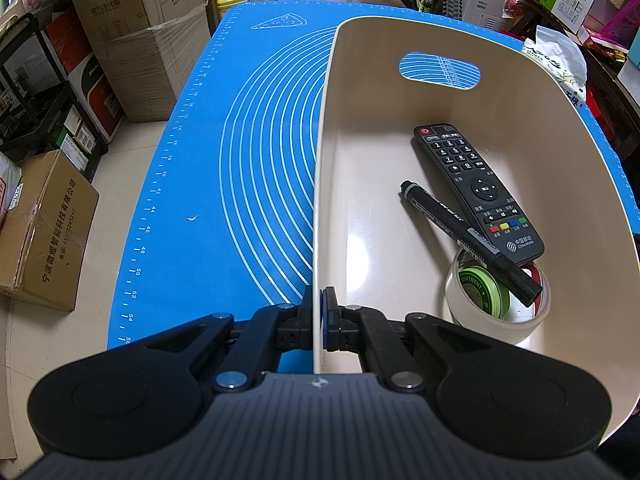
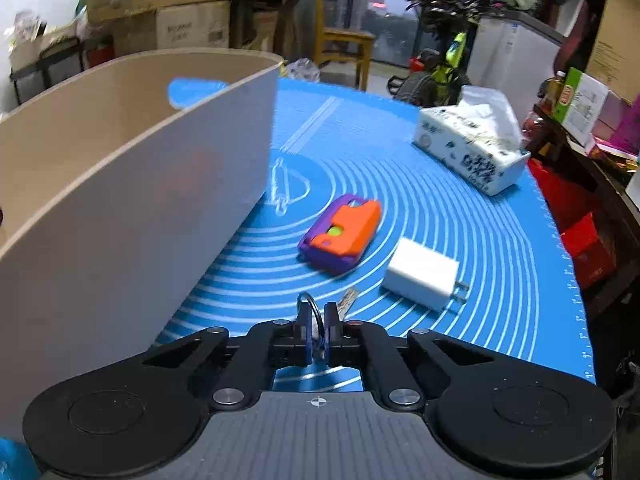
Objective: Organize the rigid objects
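The left gripper (image 1: 320, 320) is clamped on the near wall of the beige plastic bin (image 1: 520, 80), one finger outside and one inside the rim, steadying it on the blue silicone mat (image 1: 260, 120) that covers the counter. Three things already lie in the bin, in the right half of the left wrist view: a black remote control (image 1: 476, 188) lying flat, a black marker pen (image 1: 468, 236) beside it with its lower end resting across a roll of pale tape (image 1: 496, 300), and inside that roll a small round green tin (image 1: 480, 288).

In the right wrist view, the right gripper (image 2: 318, 330) is clenched on a metal key ring (image 2: 314, 312), with keys showing just past the fingertips at lower centre; the ring appears pinched between the pads, low over the mat and just right of the bin's outer wall (image 2: 120, 260).

Sorting looks roughly half done. Still out on the mat are an orange and purple plastic gadget (image 2: 340, 234) at centre frame and a white wall charger (image 2: 422, 274) just to its lower right. A white tissue pack (image 2: 472, 152) sits in the upper right; whether it belongs in the bin is unclear. The keys would seem to go in next, then the two remaining items.
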The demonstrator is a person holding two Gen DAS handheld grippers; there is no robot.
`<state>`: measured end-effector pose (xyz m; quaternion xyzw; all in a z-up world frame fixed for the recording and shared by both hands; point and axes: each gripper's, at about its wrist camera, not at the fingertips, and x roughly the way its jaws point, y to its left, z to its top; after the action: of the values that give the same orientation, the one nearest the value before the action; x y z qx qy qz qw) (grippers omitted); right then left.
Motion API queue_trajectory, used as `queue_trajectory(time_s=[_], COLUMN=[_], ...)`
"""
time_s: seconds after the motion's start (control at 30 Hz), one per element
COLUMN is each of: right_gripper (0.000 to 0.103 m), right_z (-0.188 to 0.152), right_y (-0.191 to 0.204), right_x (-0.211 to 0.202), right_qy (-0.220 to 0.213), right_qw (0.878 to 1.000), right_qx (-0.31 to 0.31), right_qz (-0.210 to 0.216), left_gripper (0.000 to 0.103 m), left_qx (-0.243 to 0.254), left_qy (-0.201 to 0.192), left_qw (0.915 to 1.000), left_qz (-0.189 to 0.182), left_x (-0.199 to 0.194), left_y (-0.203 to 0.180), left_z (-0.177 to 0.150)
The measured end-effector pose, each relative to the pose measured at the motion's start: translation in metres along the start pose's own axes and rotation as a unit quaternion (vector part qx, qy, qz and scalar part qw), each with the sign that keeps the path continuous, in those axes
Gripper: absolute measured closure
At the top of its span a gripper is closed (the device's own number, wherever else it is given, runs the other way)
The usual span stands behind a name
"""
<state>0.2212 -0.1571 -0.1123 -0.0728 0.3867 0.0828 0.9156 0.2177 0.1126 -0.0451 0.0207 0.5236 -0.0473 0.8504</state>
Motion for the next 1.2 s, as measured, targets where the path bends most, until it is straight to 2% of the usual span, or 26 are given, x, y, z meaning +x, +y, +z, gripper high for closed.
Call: queue_trajectory(time_s=[0.33, 0.7, 1.0, 1.2], right_gripper=[0.090, 0.090, 0.090, 0.090], right_z=[0.007, 0.043, 0.084, 0.097], right_y=[0.000, 0.000, 0.027, 0.059], right_x=[-0.016, -0.072, -0.113, -0.109], right_qy=[-0.020, -0.086, -0.142, -0.140], right_qw=[0.999, 0.996, 0.989, 0.988], right_qx=[0.026, 0.031, 0.007, -0.013], right_qz=[0.009, -0.012, 0.027, 0.057], left_gripper=[0.099, 0.099, 0.099, 0.099], left_qx=[0.000, 0.000, -0.001, -0.001], left_qy=[0.000, 0.000, 0.000, 0.000], left_qw=[1.0000, 1.0000, 1.0000, 1.0000], left_qz=[0.001, 0.000, 0.000, 0.000], left_x=[0.000, 0.000, 0.000, 0.000], left_y=[0.000, 0.000, 0.000, 0.000], left_z=[0.000, 0.000, 0.000, 0.000])
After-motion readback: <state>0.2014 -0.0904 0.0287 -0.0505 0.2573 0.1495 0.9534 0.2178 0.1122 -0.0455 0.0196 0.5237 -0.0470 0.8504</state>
